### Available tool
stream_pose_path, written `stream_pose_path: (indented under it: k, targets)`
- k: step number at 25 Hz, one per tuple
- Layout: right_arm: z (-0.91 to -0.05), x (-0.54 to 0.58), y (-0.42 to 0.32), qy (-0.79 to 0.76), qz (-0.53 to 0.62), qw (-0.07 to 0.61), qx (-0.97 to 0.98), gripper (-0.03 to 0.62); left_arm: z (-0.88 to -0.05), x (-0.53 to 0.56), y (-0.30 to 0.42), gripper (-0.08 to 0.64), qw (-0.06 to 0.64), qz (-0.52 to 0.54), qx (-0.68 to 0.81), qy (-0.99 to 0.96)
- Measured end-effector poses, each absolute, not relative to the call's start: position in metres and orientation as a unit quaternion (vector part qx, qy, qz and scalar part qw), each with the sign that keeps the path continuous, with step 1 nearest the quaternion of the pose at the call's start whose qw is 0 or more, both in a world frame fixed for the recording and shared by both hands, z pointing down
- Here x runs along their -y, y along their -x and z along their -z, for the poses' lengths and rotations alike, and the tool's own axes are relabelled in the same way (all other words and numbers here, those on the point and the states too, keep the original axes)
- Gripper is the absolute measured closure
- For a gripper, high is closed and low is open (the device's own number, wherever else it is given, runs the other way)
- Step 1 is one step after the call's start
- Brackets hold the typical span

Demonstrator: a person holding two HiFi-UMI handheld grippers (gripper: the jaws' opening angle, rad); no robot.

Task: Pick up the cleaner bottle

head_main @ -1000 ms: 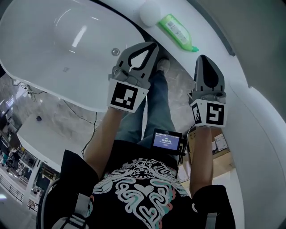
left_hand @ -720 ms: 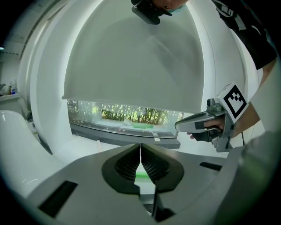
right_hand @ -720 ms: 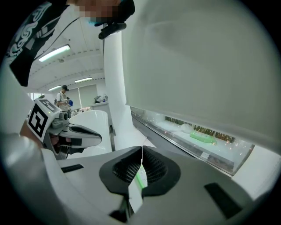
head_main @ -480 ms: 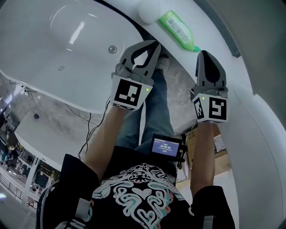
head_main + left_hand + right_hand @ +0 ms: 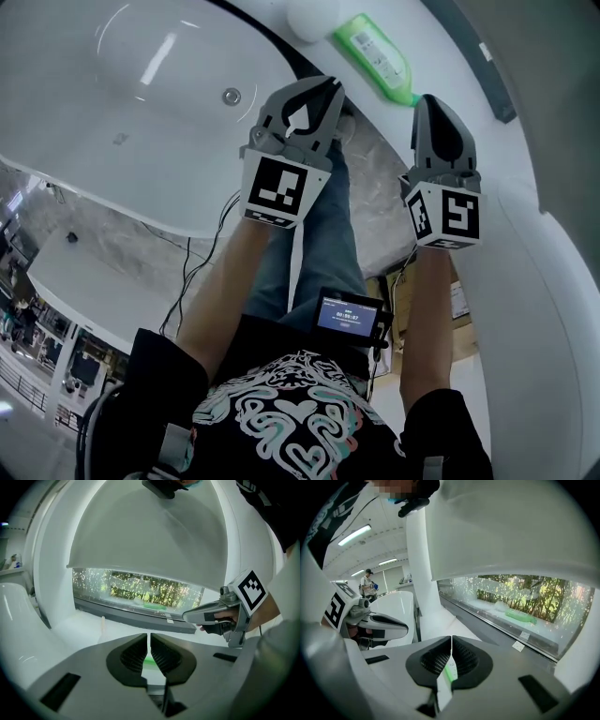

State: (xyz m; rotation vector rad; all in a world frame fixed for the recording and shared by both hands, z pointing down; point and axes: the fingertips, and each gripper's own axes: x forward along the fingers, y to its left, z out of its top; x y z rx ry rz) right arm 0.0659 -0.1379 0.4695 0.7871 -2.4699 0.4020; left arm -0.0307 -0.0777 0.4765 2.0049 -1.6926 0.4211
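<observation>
Change: both grippers sit nearer the cleaner bottle (image 5: 375,56) in head view than a sec ago; bottle itself hasn't shifted.
Meaning: I read this as approach only. Nothing grasped, pick-up not begun.
Left gripper (image 5: 317,86): fingers (image 5: 133,653) closed together, nothing btwn them; short of bottle.
Right gripper (image 5: 429,101): fingers closed too, empty. Tip lines up w/ bottle's cap end in head view; can't tell if touching or above it.
Bottle: green, lying on its side on white ledge (image 5: 459,47), cap end toward right gripper. Green sliver shows through finger gap in both gripper views.
Next: I judge fingers must open before either can take it; right looks better placed.
Around: bathtub (image 5: 112,141) w/ drain (image 5: 231,95) at left; white round obj (image 5: 309,19) just beside bottle's far end; dark sill (image 5: 497,89) beyond; small screen (image 5: 349,314) at person's waist.
In the way: nothing btwn right gripper and bottle; round obj sits close, could get knocked.
</observation>
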Motion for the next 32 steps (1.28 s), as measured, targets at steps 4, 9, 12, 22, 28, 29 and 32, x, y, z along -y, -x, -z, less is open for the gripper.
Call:
stream_pose_path:
  k: [4,9,12,22,28,29,32]
  targets:
    - [-0.487,0.143,-0.064,-0.288,-0.154,0.264,0.907,0.565,-0.493,0.081,0.029,0.541,0.254,-0.152,0.617,-0.729]
    - [-0.506,0.149,-0.063,-0.287,-0.164,0.274,0.903,0.565,-0.509,0.088,0.028,0.541,0.271,-0.147,0.618,-0.723]
    - [-0.513,0.154,-0.062,-0.288,-0.173,0.274,0.901,0.565,-0.518,0.093,0.026,0.541,0.28,-0.145,0.615,-0.723]
    - [-0.55,0.164,-0.058,-0.274,-0.19,0.291,0.897,0.565,-0.551,0.111,0.025,0.541,0.305,-0.137,0.614,-0.715]
    - [-0.564,0.165,-0.058,-0.272,-0.204,0.298,0.892,0.565,-0.564,0.115,0.025,0.541,0.323,-0.135,0.612,-0.709]
    - [-0.565,0.165,-0.057,-0.269,-0.209,0.297,0.892,0.565,-0.566,0.116,0.025,0.54,0.326,-0.135,0.611,-0.708]
    - [-0.568,0.168,-0.055,-0.26,-0.22,0.296,0.893,0.565,-0.571,0.119,0.023,0.54,0.331,-0.136,0.61,-0.707]
